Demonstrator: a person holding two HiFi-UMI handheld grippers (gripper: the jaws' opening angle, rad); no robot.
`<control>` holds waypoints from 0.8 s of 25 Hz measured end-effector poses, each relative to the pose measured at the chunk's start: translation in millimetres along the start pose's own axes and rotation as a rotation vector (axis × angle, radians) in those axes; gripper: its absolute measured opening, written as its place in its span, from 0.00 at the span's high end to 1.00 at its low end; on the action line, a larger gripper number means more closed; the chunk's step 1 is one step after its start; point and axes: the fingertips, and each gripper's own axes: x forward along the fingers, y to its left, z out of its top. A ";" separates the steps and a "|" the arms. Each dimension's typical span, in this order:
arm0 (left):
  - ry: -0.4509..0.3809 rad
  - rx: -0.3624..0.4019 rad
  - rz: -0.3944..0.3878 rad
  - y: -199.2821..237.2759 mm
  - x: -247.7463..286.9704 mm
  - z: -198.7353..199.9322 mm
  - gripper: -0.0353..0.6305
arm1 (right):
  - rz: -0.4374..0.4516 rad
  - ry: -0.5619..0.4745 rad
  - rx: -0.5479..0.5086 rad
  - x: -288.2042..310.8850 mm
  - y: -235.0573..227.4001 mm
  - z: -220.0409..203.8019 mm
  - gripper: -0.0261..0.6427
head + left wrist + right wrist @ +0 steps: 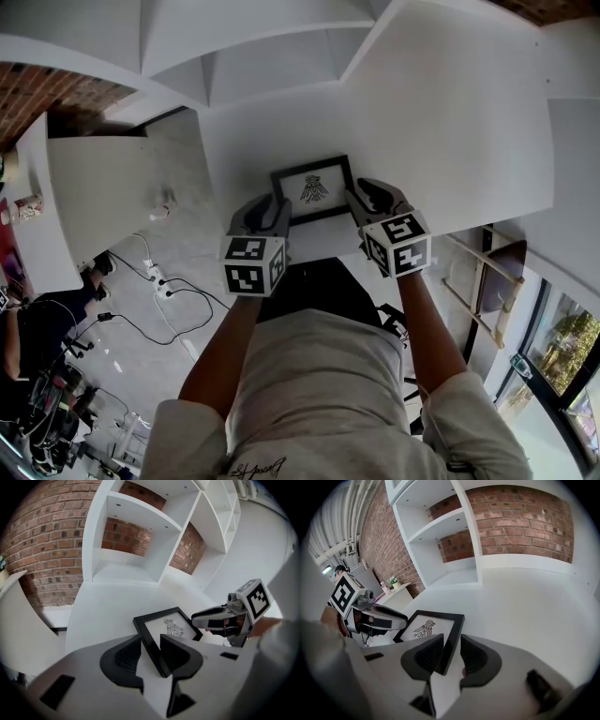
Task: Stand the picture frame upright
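Head view: picture frame (314,190) sits face up on table (450,141), long axis left-right. Left tongs (150,656) and right tongs (451,654) are spread, straddling its side edges.

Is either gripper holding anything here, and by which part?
Nothing looks gripped. The picture frame rests on the table; the left gripper straddles its left rail and the right gripper its right rail, jaws open.
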 end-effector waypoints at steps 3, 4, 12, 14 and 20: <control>0.007 0.007 0.007 -0.1 2.8 -0.1 0.74 | -0.002 0.005 0.010 3.6 -0.8 -0.9 0.81; 0.010 0.006 0.011 0.2 3.7 -0.6 0.74 | -0.002 0.007 0.010 4.7 -1.0 -1.3 0.81; 0.025 -0.014 0.021 2.8 9.5 -1.9 0.74 | 0.007 0.032 0.005 12.9 -0.3 -3.2 0.81; 0.024 -0.023 0.023 3.0 10.3 -2.0 0.75 | 0.011 0.037 0.008 13.5 0.1 -3.6 0.81; 0.008 -0.047 0.028 2.4 9.3 -1.0 0.77 | 0.022 0.048 0.046 11.7 2.0 -1.0 0.81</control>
